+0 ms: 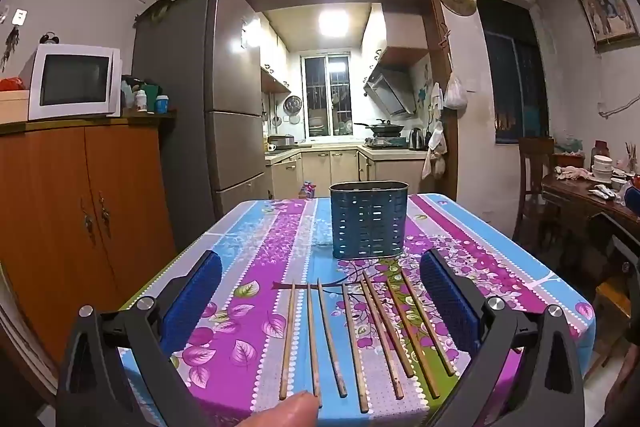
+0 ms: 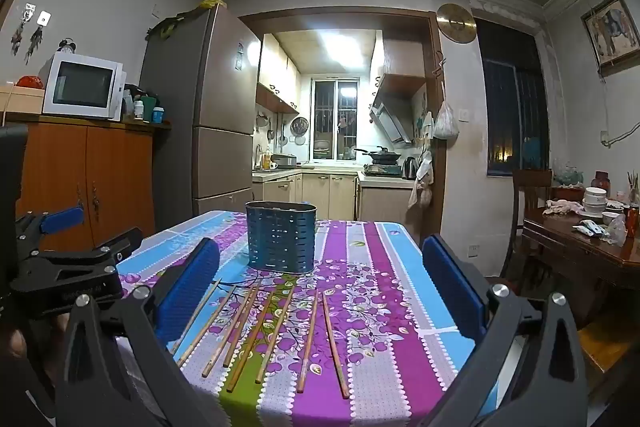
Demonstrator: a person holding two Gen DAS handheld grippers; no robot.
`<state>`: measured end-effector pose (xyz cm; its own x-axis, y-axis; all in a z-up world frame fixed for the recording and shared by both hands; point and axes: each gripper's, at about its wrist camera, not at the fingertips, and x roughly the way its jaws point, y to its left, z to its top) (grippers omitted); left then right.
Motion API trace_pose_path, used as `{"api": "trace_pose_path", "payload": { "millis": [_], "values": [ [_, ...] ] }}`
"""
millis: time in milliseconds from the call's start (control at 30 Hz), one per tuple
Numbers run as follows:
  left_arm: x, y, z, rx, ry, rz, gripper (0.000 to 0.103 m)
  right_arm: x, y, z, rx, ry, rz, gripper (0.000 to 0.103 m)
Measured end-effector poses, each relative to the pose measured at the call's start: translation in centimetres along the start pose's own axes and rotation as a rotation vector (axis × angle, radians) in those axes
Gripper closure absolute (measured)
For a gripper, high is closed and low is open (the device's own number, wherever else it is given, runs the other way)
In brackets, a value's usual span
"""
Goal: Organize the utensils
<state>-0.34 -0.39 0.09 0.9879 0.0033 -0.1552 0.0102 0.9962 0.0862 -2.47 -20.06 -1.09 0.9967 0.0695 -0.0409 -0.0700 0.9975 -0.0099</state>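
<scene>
Several wooden chopsticks [image 1: 360, 339] lie side by side on the flowered tablecloth [image 1: 248, 259], near the front edge. They also show in the right wrist view [image 2: 264, 339]. A blue perforated utensil holder [image 1: 368, 221] stands upright behind them; in the right wrist view the holder [image 2: 281, 237] is left of centre. My left gripper [image 1: 320, 303] is open and empty above the chopsticks. My right gripper [image 2: 332, 301] is open and empty above them too. The left gripper [image 2: 64, 251] shows at the left edge of the right wrist view.
A fingertip [image 1: 292, 411] shows at the bottom of the left wrist view. An orange cabinet [image 1: 80, 211] with a microwave [image 1: 74, 81] stands left, a fridge [image 1: 208, 107] behind it. A dark wooden table [image 2: 580, 251] with bowls and a chair [image 2: 532, 195] stand right.
</scene>
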Motion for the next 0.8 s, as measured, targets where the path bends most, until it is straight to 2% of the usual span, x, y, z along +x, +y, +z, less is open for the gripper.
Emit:
{"api": "trace_pose_path", "payload": {
  "millis": [233,300,700,800],
  "values": [
    [-0.6,-0.8,-0.5,0.006,-0.004,-0.008,0.004,0.1,-0.1,0.0,0.004,0.009,-0.001,0.005],
    [0.4,-0.2,-0.4,-0.01,0.017,0.002,0.004,0.2,-0.2,0.0,0.005,0.011,-0.002,0.005],
    [1.4,-0.7,-0.5,0.009,0.024,0.015,0.004,-0.2,-0.2,0.3,0.004,0.016,-0.001,0.005],
    [2.0,-0.7,-0.6,-0.017,0.034,-0.008,0.004,0.1,-0.3,0.3,0.001,0.014,-0.002,0.005]
  ]
}}
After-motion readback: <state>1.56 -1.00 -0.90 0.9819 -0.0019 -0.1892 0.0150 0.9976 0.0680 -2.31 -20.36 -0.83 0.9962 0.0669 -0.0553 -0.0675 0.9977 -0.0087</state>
